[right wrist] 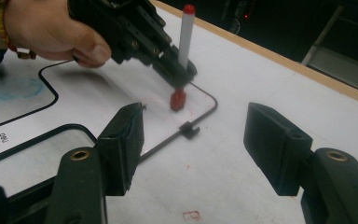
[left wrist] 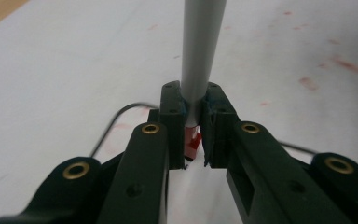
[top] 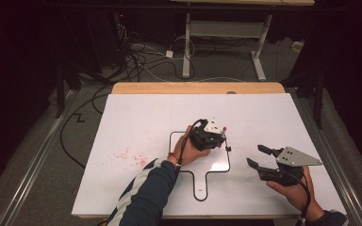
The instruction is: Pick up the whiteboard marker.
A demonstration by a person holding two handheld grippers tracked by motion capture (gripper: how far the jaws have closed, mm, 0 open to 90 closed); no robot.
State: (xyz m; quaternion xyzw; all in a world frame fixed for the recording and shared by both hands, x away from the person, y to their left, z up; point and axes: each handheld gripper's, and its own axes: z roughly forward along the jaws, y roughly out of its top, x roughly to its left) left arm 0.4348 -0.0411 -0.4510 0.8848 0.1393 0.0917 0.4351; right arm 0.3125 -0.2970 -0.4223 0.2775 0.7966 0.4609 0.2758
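High view showed a white table (top: 136, 127) with a wooden strip along its far edge and a scatter of red marks (top: 129, 157) on its left part. A small whiteboard (top: 219, 165) with a thin black border and a tab toward the person lay near the middle. The left hand (top: 194, 149) held the left gripper (top: 215, 136) over the whiteboard's far right part, jaws pinched on a marker (top: 224, 133) that stood roughly upright, its red end up. The right gripper (top: 257, 156) rested in the right hand (top: 294, 188) to the right of the whiteboard, well apart from the marker, its two jaws spread and holding nothing. Left gripper view showed the left gripper (left wrist: 195, 133) clamped around the grey barrel of the marker (left wrist: 200, 51), with a red part showing between the jaws below the grip and the white surface beyond. Right gripper view showed the right gripper (right wrist: 193, 149) with its jaws wide apart above the table; past them the left gripper (right wrist: 179, 74) gripped the marker (right wrist: 185, 39) low on its barrel, the red lower end (right wrist: 177, 100) touching or just above the whiteboard (right wrist: 23, 135) inside its rounded black corner, near a small black clip (right wrist: 189, 129) on the border.
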